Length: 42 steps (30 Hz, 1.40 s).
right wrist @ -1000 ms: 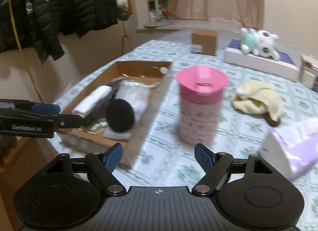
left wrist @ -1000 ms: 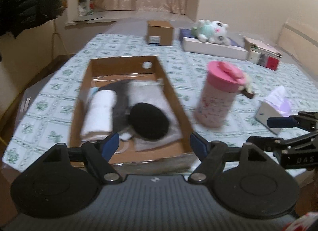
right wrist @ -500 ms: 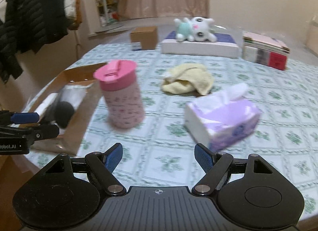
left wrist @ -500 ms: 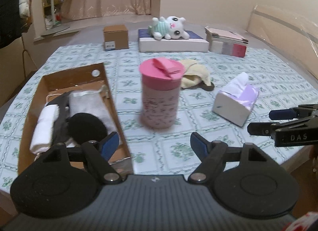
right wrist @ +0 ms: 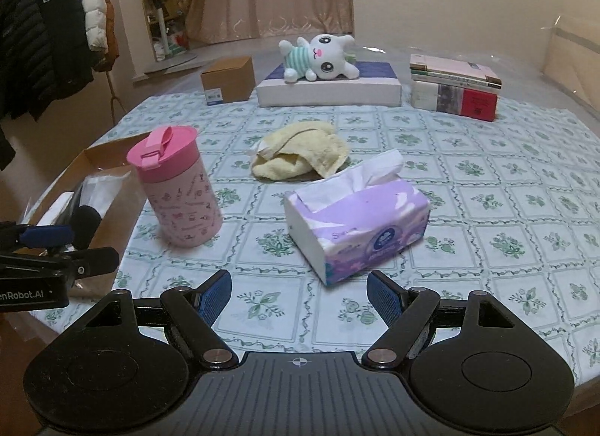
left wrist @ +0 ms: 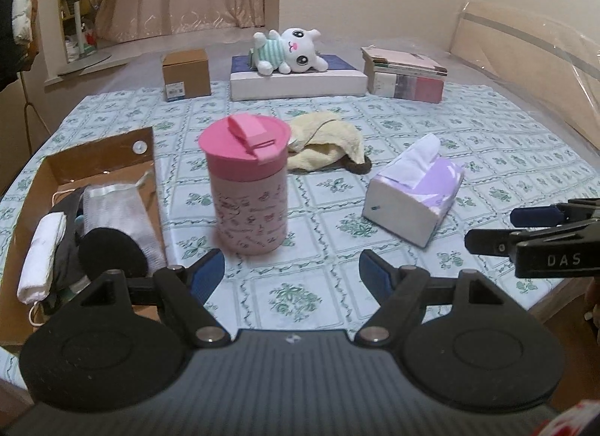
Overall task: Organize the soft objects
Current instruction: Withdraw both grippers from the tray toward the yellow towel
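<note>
A yellow cloth (left wrist: 324, 143) (right wrist: 300, 154) lies crumpled mid-table. A white plush toy (left wrist: 287, 47) (right wrist: 320, 57) lies on a flat white box at the back. A cardboard tray (left wrist: 101, 156) (right wrist: 101, 154) at the left holds a white roll, grey cloth and a black round pad (left wrist: 112, 254). My left gripper (left wrist: 292, 276) is open and empty above the near table edge, in front of the pink cup (left wrist: 247, 186). My right gripper (right wrist: 300, 295) is open and empty, just short of the purple tissue pack (right wrist: 356, 226) (left wrist: 412, 197).
The pink lidded cup (right wrist: 174, 188) stands next to the tray. A small brown box (left wrist: 186, 74) and a stack of books (left wrist: 407, 75) sit at the back. Coats (right wrist: 48, 49) hang at the left. The table's near edge is just below both grippers.
Both grippers have swung to the right, from facing the tray to facing the cup, cloth and tissue pack. Both stayed open and empty.
</note>
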{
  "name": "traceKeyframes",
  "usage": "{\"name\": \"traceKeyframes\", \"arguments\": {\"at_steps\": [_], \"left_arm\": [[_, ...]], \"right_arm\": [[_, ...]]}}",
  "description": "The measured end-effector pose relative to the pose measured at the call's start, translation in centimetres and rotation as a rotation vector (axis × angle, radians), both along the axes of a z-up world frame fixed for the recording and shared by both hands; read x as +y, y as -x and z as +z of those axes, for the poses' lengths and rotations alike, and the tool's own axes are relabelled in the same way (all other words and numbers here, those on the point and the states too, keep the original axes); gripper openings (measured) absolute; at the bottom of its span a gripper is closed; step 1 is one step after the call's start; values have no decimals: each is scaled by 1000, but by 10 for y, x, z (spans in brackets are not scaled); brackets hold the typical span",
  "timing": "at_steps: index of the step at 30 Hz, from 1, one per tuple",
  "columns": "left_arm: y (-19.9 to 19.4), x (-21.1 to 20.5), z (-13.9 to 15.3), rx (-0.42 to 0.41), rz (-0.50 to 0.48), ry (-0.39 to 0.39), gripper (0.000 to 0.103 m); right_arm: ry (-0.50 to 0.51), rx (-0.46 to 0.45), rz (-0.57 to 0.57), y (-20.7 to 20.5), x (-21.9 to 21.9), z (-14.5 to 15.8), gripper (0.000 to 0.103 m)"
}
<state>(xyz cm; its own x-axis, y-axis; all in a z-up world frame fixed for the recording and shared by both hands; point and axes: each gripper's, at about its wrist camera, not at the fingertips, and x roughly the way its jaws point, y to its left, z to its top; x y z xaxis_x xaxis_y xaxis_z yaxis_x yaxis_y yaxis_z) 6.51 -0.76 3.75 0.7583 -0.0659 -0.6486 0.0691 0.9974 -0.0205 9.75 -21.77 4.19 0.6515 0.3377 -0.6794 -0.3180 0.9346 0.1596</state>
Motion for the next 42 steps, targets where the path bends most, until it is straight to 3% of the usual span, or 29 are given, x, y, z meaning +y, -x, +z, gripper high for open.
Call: {"name": "traceKeyframes", "arguments": {"at_steps": [14, 22, 30, 36, 42], "left_arm": [[-19, -13, 9, 5, -85, -1, 76], [-36, -26, 33, -50, -222, -52, 76], [-75, -23, 65, -92, -325, -102, 76], [-120, -16, 82, -78, -384, -173, 76], [-171, -14, 92, -26, -512, -220, 77]], "right_arm": [[3, 1, -10, -10, -8, 0, 79], [26, -60, 17, -30, -23, 16, 79], [101, -129, 123, -64, -32, 36, 79], [144, -154, 216, -99, -34, 50, 79], [187, -143, 310, -141, -30, 54, 79]]}}
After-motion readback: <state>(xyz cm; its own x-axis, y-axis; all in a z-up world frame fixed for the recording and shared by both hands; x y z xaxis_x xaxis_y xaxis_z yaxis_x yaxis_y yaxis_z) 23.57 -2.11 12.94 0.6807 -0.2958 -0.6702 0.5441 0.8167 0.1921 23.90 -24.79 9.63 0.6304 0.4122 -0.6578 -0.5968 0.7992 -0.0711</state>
